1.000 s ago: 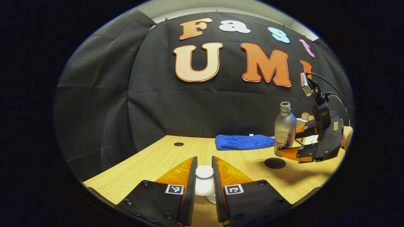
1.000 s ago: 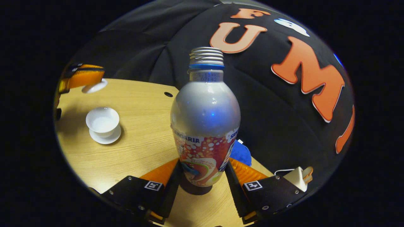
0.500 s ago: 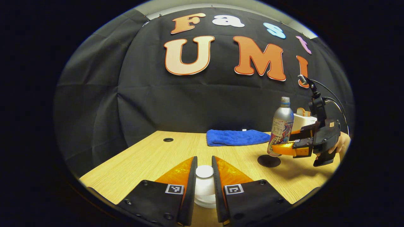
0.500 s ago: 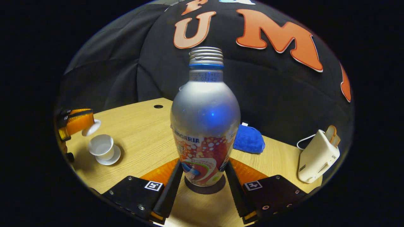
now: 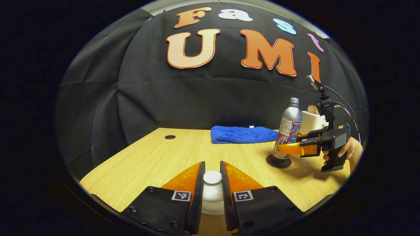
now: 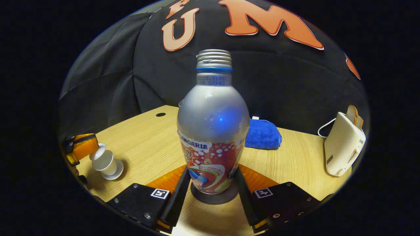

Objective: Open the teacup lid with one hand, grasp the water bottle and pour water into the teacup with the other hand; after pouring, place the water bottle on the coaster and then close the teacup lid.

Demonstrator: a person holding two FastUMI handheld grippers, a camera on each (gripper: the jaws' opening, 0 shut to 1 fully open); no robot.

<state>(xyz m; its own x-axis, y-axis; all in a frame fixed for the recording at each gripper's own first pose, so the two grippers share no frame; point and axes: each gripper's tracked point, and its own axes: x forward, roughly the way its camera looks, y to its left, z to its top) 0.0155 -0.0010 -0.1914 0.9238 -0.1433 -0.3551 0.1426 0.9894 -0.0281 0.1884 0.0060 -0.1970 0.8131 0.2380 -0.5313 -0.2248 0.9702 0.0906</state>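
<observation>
Right gripper (image 6: pixel 211 188) pinches the bottle (image 6: pixel 212 124) low on its printed label, one finger on each side. The bottle stands upright with its base on the dark round coaster (image 6: pixel 214 195), cap off and the threaded neck bare. In the left gripper view the same gripper (image 5: pixel 297 148) shows at the far right, held by a hand (image 5: pixel 348 150), with the bottle (image 5: pixel 288 128) upright on the coaster (image 5: pixel 278 161).

Left gripper (image 5: pixel 212 183) is closed on the knob of the white lid (image 5: pixel 212 191), both fingers pressing its sides. In the right gripper view this gripper (image 6: pixel 80 148) shows at the left edge with the lid (image 6: pixel 97 151) tilted, just above the rim of the white teacup (image 6: pixel 104 163). Whether the lid touches the rim, I cannot tell. The teacup sits on its white saucer (image 6: pixel 113 171) on the tabletop (image 6: pixel 144 137).

A blue cloth (image 6: pixel 263 134) lies toward the back of the tabletop, behind the bottle. A cream toaster (image 6: pixel 344 146) with bread in its slots stands at the right, well apart from the coaster. A small round hole (image 5: pixel 170 137) is in the tabletop near the back left.
</observation>
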